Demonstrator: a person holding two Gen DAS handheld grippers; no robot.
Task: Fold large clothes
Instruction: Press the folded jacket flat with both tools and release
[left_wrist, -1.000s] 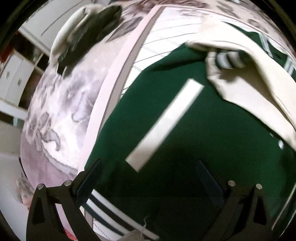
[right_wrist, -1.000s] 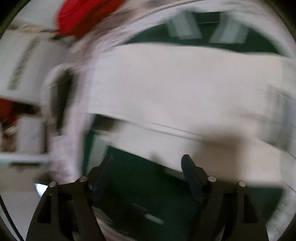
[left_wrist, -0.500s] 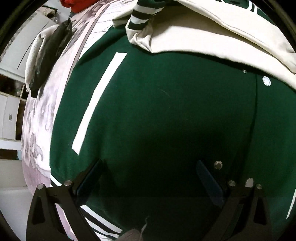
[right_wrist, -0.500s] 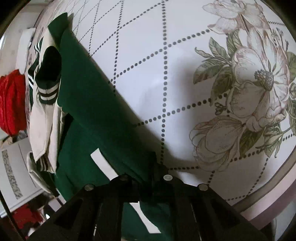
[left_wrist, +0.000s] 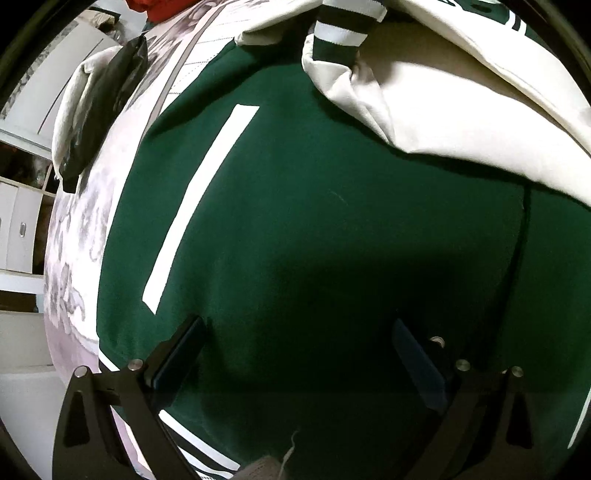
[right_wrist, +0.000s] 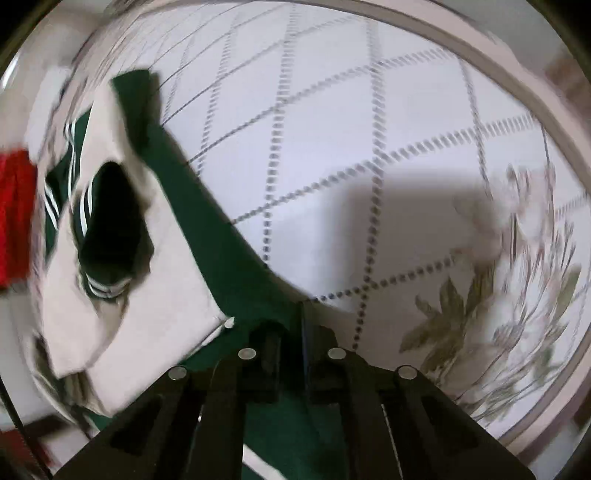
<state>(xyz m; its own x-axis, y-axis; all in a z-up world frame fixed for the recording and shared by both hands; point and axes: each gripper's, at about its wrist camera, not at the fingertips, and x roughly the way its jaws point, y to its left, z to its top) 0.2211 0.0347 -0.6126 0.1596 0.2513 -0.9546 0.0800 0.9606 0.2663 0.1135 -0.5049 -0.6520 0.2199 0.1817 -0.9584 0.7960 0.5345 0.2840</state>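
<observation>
Jacket (left_wrist: 332, 229), green with cream sleeves, spread on the floral bedspread (left_wrist: 74, 236). Left wrist view: we hold the left tool (left_wrist: 295, 354) released, jaws wide, poised over the green body. Right wrist view: our right tool (right_wrist: 295, 332) is clenched on the jacket's green edge; a thin pinch, which we judge may slip out when lifted
</observation>
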